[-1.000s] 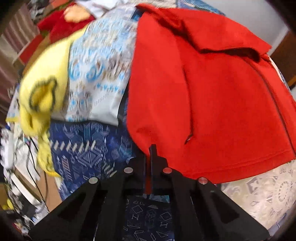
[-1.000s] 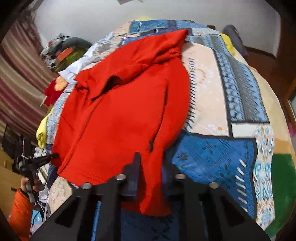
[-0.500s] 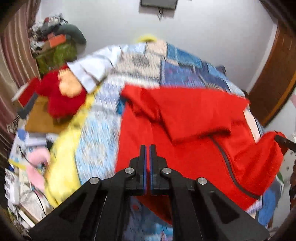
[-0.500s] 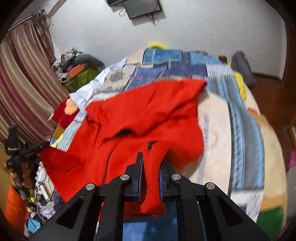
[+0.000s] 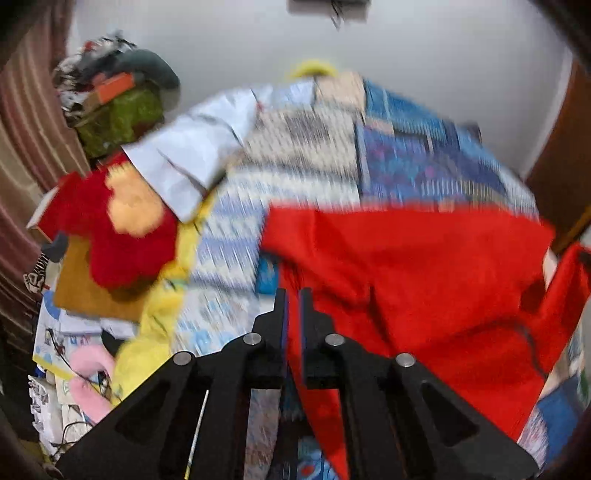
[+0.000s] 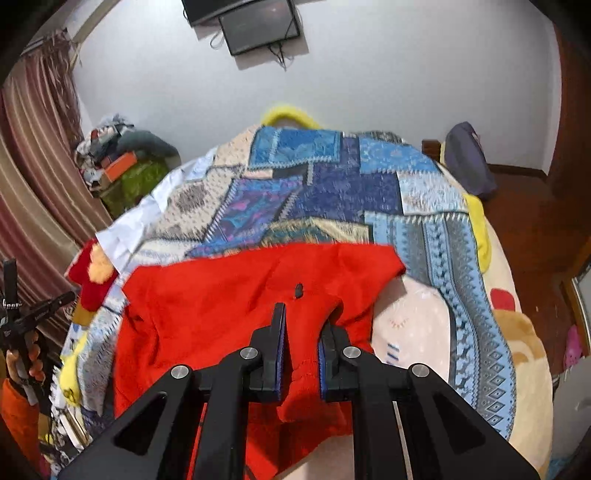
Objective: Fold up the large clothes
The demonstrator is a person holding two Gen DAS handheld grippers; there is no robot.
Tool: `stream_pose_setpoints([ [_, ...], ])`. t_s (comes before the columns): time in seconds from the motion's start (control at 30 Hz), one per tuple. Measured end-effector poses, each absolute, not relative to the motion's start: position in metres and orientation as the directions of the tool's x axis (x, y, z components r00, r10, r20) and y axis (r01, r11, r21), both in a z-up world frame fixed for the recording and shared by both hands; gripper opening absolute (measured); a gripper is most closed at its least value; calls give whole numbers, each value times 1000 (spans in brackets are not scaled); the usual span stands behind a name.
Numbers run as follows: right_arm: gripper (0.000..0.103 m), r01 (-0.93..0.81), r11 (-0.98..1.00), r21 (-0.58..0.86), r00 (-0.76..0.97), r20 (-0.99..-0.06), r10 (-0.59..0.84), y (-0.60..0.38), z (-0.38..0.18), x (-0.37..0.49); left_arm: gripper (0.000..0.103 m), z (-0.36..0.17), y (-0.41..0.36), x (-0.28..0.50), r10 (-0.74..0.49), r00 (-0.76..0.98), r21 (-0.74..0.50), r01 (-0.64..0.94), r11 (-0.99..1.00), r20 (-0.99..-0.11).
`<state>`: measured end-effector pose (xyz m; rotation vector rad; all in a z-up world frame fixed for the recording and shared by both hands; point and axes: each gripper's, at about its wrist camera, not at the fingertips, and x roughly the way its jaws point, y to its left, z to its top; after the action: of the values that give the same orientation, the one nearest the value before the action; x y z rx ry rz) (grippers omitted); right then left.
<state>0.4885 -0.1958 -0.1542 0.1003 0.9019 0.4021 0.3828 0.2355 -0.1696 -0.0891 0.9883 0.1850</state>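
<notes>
A red zip jacket [image 5: 424,266] lies across the patchwork quilt [image 5: 314,155] of a bed, its near hem lifted off the quilt. My left gripper [image 5: 293,295] has a thin layer of the red hem between its pads, and its jaws are opening slightly. In the right wrist view the jacket [image 6: 221,302] is doubled over, its dark zip pull [image 6: 298,290] on top. My right gripper [image 6: 301,317] is shut on a bunched piece of the hem, which hangs below the jaws. The left view is blurred by motion.
A red plush toy [image 5: 110,229], a white shirt [image 5: 184,162] and yellow cloth [image 5: 155,321] lie along the bed's left side. A clothes pile [image 6: 122,155] and a striped curtain [image 6: 33,147] stand at the left. A wall screen [image 6: 255,26] hangs behind; a dark bag [image 6: 467,162] sits at the right.
Both grippers rose and carried the jacket's near hem up and toward the bed's far end, doubling the jacket over. The gap between the left jaws has widened a little.
</notes>
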Motion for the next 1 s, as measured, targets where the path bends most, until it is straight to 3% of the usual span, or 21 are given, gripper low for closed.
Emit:
stream_pose_setpoints([
  [0.07, 11, -297, 925, 236, 542, -756, 367, -201, -165, 478, 29, -192, 226, 368, 100, 487, 13, -178, 984, -868],
  [0.13, 11, -298, 929, 222, 537, -765, 355, -206, -173, 465, 60, -213, 218, 346, 92, 452, 12, -178, 984, -887],
  [0.23, 11, -303, 929, 214, 528, -774, 350, -216, -177, 444, 82, -236, 204, 312, 93, 406, 16, -189, 982, -909],
  [0.57, 11, -306, 921, 241, 496, -786, 370, -243, -185, 383, 82, -292, 173, 215, -132, 239, -191, -248, 950, -962],
  [0.87, 11, -316, 915, 249, 439, -817, 374, -244, -209, 353, 84, -330, 175, 198, -374, 231, -437, -385, 813, -898],
  [0.9, 11, -318, 914, 250, 432, -820, 375, -243, -212, 350, 79, -331, 178, 198, -383, 248, -454, -407, 793, -890],
  [0.93, 11, -320, 914, 248, 430, -822, 374, -243, -214, 348, 62, -330, 179, 198, -386, 261, -464, -412, 785, -885],
  [0.97, 11, -321, 914, 247, 430, -822, 373, -242, -215, 346, 52, -329, 179, 199, -406, 268, -484, -406, 775, -874],
  [1.0, 11, -324, 913, 247, 430, -821, 375, -241, -215, 344, 33, -327, 178, 200, -426, 268, -502, -402, 765, -864],
])
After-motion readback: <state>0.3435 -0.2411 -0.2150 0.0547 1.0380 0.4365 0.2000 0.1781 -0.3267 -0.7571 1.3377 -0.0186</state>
